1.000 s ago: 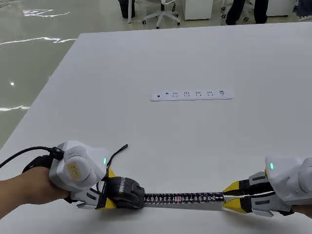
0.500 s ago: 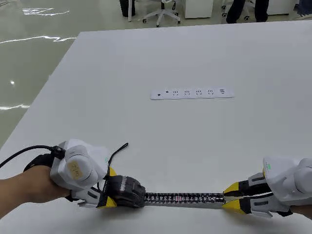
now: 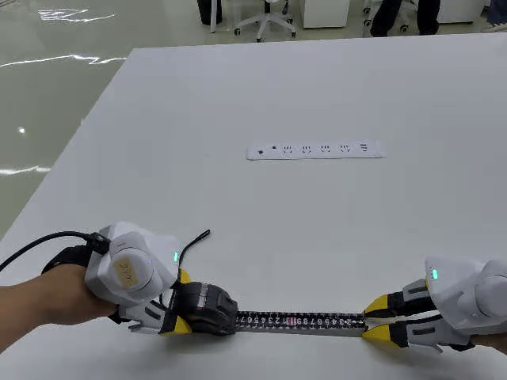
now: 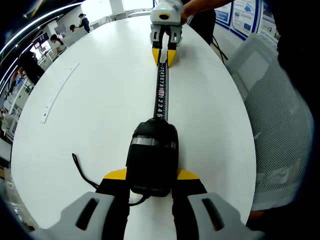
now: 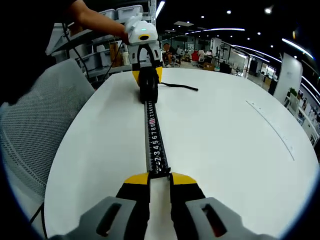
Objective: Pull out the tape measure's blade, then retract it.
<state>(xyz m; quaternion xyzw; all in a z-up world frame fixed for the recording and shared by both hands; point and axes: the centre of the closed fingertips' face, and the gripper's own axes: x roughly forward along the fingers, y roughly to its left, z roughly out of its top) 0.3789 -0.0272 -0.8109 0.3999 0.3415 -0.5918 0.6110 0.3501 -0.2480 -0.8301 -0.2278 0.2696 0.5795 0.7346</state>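
The blade (image 3: 301, 321) lies flat along the surface (image 3: 317, 222), running straight from the case (image 3: 207, 309), clenched in the left claw (image 3: 181, 305), to its tip, pinched by the right claw (image 3: 379, 318); retracting likely means moving right toward left.

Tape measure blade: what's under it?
Bare white table under the blade. Its tip is covered, pinched inside the right gripper; its root is hidden inside the black case.

**Clearance over the desk**

Near edge: the blade (image 3: 299, 321) lies stretched flat between the tape measure (image 3: 204, 309), gripped in the left claw (image 3: 184, 305), and the right claw (image 3: 371, 319), which pinches its end. It bars any low crossing there. A black strap (image 3: 194, 244) trails just beyond the left claw. A power strip (image 3: 315, 150) lies flat mid-desk (image 3: 317, 87). The surface is open between blade and strip, and beyond the strip.
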